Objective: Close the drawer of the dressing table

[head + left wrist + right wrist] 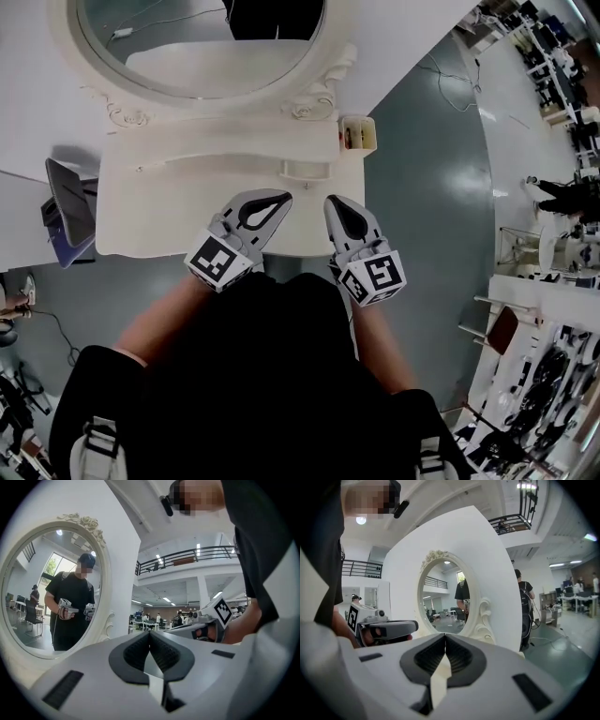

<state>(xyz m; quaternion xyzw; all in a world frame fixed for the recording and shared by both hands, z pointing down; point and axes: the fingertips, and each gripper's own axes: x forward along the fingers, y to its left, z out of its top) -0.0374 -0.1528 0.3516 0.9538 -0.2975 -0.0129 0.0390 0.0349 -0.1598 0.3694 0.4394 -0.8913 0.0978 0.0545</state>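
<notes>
Both claws are pressed together on nothing. The left claw (273,201) and right claw (336,205) hover side by side over the counter's (159,220) front edge, pointing to 12 o'clock at the mirror (197,47), likely as blunt pushers. The drawer, presumably under that edge, is out of sight.

Left gripper (150,633) shell: matt light-grey plastic, smooth; pads (137,651) black, ribbed, rubber-like. Right gripper (445,635) same. Ahead of jaws, dressing table (169,202) top: white, smooth, satin paint. Mirror frame (485,616): carved, white. Mirror glass (42,597): glossy, reflecting. Floor (422,169) beyond jaws: grey, shiny.
</notes>
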